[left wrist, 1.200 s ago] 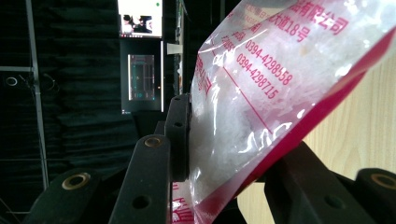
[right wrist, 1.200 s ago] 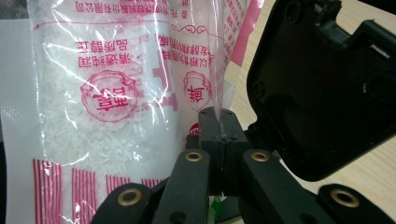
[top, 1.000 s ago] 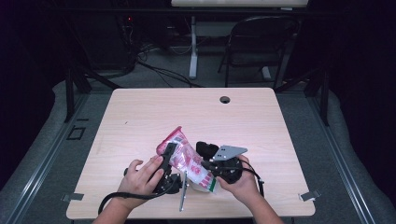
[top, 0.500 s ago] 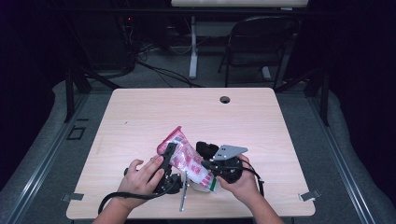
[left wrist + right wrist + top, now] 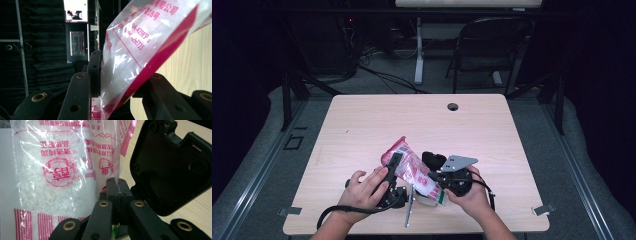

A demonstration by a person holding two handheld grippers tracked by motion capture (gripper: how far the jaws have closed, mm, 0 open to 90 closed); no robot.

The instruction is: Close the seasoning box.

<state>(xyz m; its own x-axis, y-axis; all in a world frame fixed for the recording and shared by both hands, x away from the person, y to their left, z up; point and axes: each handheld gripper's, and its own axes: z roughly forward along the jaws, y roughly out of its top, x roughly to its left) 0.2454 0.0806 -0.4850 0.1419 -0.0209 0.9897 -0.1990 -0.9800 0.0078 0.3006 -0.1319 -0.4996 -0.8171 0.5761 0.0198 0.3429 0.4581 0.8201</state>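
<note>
Your desk (image 5: 362, 125) is a pale wood top with a round cable hole (image 5: 453, 106) near its far edge. Close to your near edge, a clear and pink bag of rice (image 5: 414, 172) rests on it.

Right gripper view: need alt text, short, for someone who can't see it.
The right gripper has its black jaws shut on the edge of a clear plastic bag of white rice printed in pink and red, held up close to the camera. To the right, the other gripper looms as a black body over the pale wooden table.
</note>
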